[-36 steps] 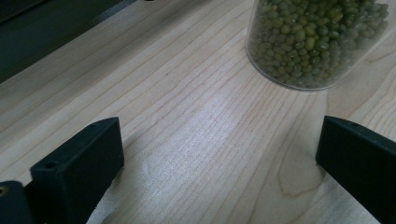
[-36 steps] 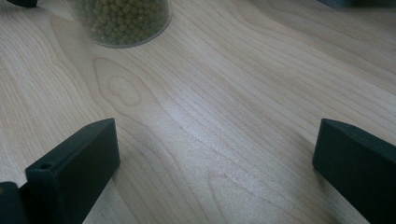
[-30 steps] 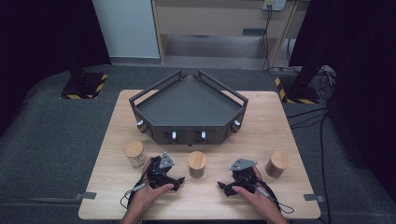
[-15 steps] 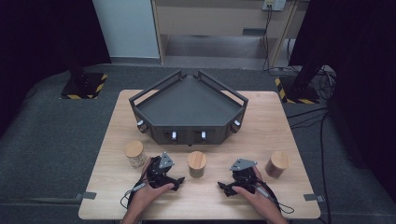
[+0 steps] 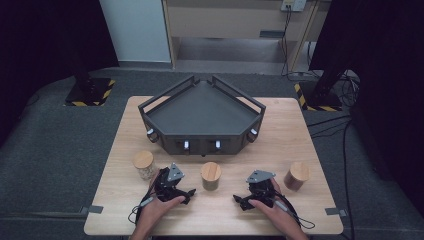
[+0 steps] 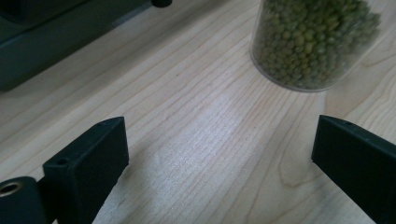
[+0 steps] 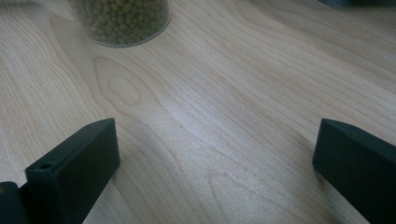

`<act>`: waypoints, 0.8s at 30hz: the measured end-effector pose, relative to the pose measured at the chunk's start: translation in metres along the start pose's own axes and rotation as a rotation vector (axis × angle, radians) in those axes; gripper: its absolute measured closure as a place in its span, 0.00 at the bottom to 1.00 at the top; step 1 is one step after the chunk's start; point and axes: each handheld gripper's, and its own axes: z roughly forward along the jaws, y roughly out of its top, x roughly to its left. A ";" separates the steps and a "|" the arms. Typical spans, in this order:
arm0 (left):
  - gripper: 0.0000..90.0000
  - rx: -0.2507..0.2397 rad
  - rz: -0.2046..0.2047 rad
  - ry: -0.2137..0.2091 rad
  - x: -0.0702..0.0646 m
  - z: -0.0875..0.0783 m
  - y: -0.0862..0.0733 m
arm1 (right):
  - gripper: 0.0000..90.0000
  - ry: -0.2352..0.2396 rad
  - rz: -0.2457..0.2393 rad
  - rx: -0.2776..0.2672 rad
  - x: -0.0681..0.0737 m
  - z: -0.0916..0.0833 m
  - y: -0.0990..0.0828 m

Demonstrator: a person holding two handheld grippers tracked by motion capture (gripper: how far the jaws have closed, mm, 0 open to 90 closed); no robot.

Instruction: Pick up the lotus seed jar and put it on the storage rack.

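Left gripper [image 5: 176, 189] and right gripper [image 5: 252, 196] are rested on the table [image 5: 300, 135], each with jaws spread and nothing between them; the left jaws have just been closing slightly. The jar of green beans [image 5: 210, 175] is set between and just ahead of both, probably for an approach from either side.

- Jar of green beans [image 6: 314, 43]: in your left gripper view, top and lid cut off by the upper picture edge.
- Same jar [image 7: 122, 18]: in your right gripper view, just the base shows.
- Right jar [image 5: 296, 175], near the tabletop's right edge: contents too small to tell.
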 end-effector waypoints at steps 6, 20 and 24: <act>0.03 -0.010 -0.001 0.001 0.000 -0.008 0.000 | 0.01 0.000 0.000 0.000 0.000 0.000 0.000; 0.04 -0.049 0.007 0.007 -0.004 -0.026 0.005 | 0.01 0.000 0.000 0.000 0.000 0.000 0.000; 0.04 -0.057 0.003 0.010 -0.002 -0.032 0.005 | 0.01 0.000 0.000 0.000 0.000 0.000 0.000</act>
